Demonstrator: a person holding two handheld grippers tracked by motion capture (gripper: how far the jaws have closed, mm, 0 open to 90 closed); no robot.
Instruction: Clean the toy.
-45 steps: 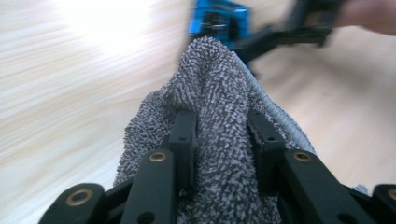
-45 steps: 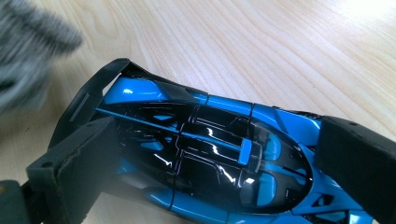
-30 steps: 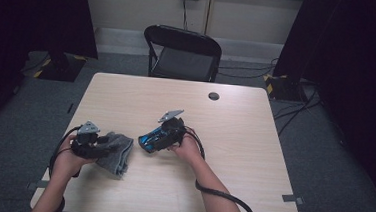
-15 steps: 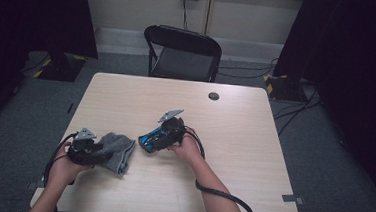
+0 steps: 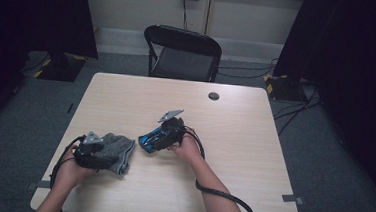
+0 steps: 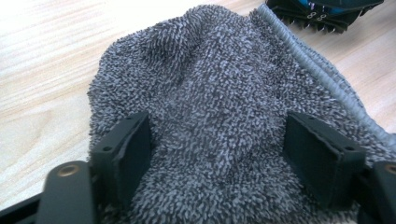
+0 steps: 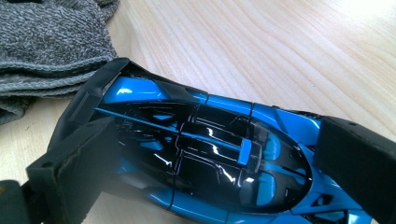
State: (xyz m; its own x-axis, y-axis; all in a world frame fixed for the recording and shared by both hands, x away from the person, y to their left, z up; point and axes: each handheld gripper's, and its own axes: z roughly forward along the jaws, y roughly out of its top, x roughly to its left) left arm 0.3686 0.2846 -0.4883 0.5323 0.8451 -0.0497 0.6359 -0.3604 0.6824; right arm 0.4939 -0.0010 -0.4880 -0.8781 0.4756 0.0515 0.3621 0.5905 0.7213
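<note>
Grey terry cloth [image 6: 224,116] under the wide-open left hand-held gripper [image 6: 219,154], jaws just opened, pads seemingly clear of it.

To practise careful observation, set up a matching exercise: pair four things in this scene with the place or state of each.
Things:
1. grey towel
2. blue toy car
3. folding chair
4. left gripper

Places or states:
A. beyond the table's far edge
B. between the right gripper's jaws
C. crumpled near the table's left front
D. jaws apart over the towel

Pairs: 1-C, 2-B, 3-A, 4-D
</note>
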